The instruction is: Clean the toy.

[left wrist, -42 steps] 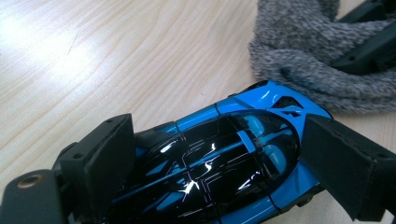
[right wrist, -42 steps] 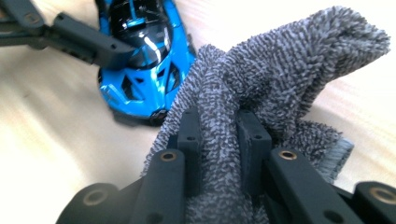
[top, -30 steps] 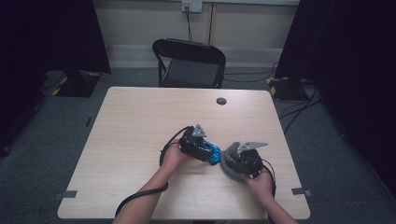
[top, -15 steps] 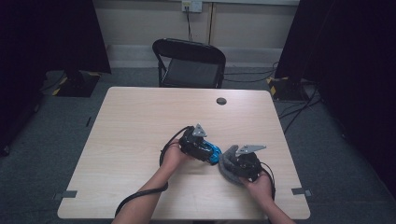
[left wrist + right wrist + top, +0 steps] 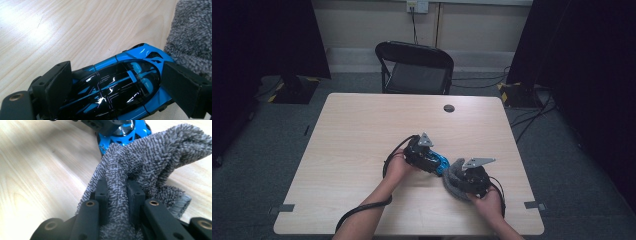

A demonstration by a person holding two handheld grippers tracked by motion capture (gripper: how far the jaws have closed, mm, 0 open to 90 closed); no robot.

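Observation:
A blue and black toy car (image 5: 120,85) lies between the jaws of my left gripper (image 5: 120,87), which is shut on its sides. In the high view the toy car (image 5: 441,163) shows as a blue patch at the tip of the left gripper (image 5: 432,159), near the table's middle front. My right gripper (image 5: 117,192) is shut on a fold of grey terry cloth (image 5: 150,152). The cloth's bunched end touches the car's blue end (image 5: 120,137). From above, the cloth (image 5: 453,181) sits just left of the right gripper (image 5: 462,177).
The light wooden table (image 5: 362,130) has bare room to the left and back. A small dark round object (image 5: 449,108) lies near the far edge. A black folding chair (image 5: 414,67) stands beyond the table. Cables trail from both grippers toward the front edge.
The right gripper with the cloth has shifted slightly beside the car. The left gripper and the car have stayed where they were.

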